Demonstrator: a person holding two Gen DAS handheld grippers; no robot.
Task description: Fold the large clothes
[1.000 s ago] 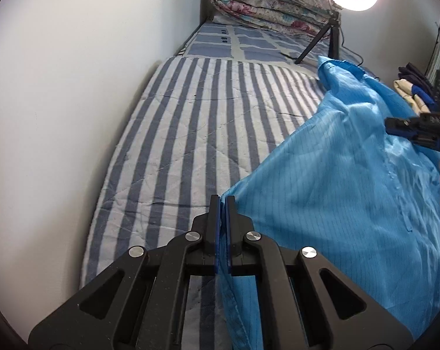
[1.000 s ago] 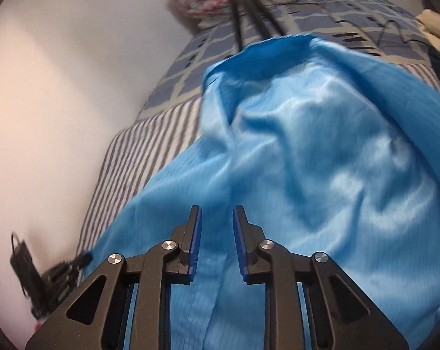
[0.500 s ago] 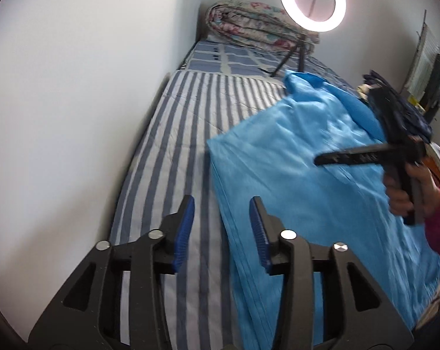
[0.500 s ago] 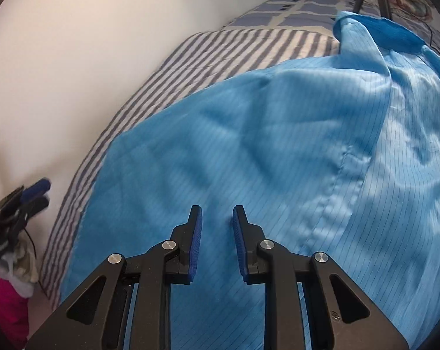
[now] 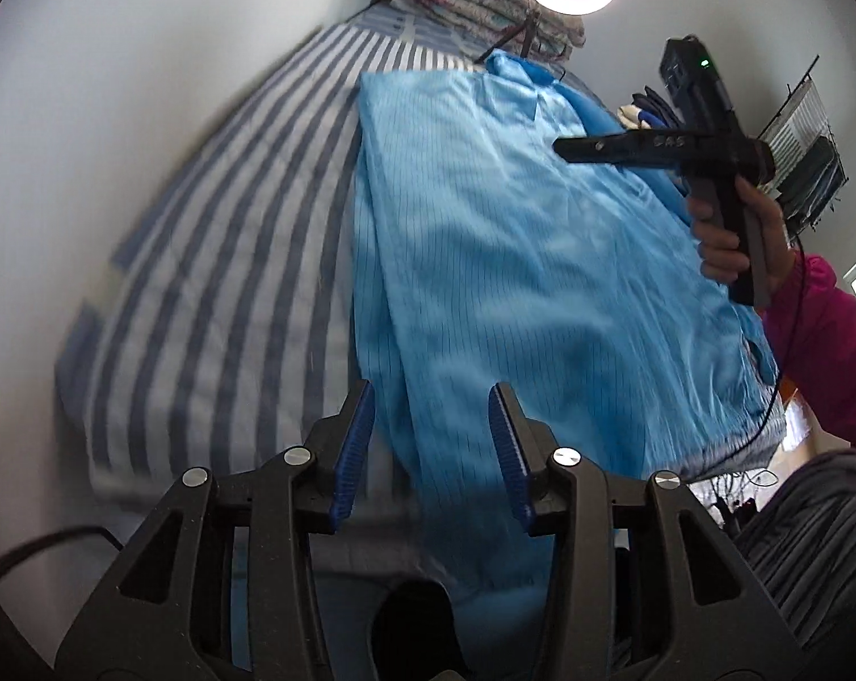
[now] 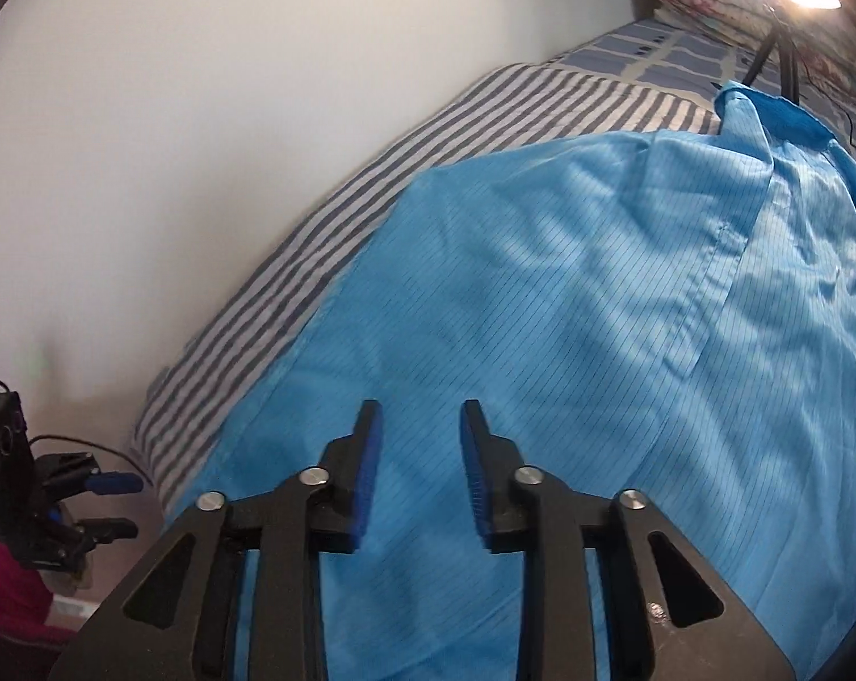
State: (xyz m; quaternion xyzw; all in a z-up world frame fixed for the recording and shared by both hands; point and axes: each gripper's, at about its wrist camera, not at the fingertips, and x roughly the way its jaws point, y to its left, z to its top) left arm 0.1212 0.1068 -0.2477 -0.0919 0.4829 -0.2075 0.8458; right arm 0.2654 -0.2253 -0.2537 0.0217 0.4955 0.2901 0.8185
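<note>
Lying flat on the striped bed [image 5: 212, 261], blue garment [image 5: 519, 284], both grippers empty

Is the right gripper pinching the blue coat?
Apart. The right wrist view shows the right gripper opening, nothing between its pads, the coat lying flat on the bed below.

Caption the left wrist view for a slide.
Open left gripper above the blue garment spread on the striped bed; right gripper hovers beyond.

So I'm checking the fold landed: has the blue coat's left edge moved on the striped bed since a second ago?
Yes. The blue coat was lifted; its edge now lies flat on the striped bed, farther from the wall.
</note>
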